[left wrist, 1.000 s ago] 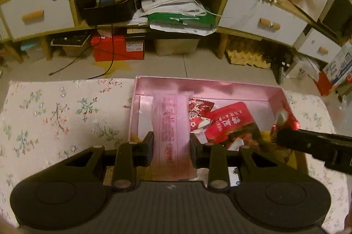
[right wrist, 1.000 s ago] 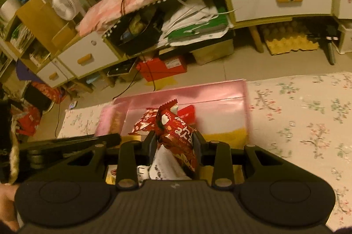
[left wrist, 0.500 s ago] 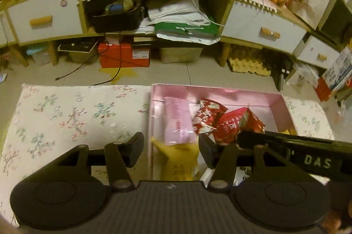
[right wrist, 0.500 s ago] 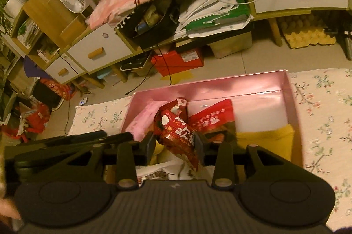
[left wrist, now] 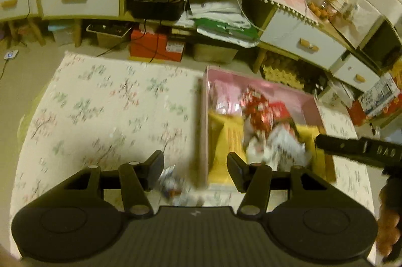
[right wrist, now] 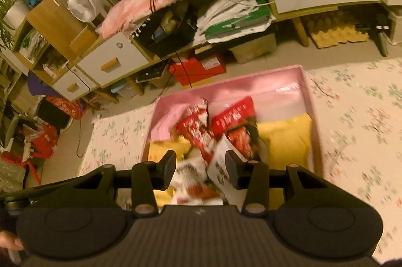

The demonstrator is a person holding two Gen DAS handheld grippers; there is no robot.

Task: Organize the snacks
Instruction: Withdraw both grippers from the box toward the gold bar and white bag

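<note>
Your left gripper [left wrist: 195, 168] has let go; nothing sits between its fingers. Just below it, a small snack packet [left wrist: 169, 183] lies on the tabletop [left wrist: 100, 111]. To its right is the pink box [left wrist: 263, 88]. Your right gripper [right wrist: 200, 168] is loose too, above the red snack bag [right wrist: 198, 131] in the box. These bags are light, soft and crinkly. Pinch a flat edge.

Red, yellow, white snack packets [right wrist: 201, 134] heaped in open pink box [right wrist: 276, 81]
</note>
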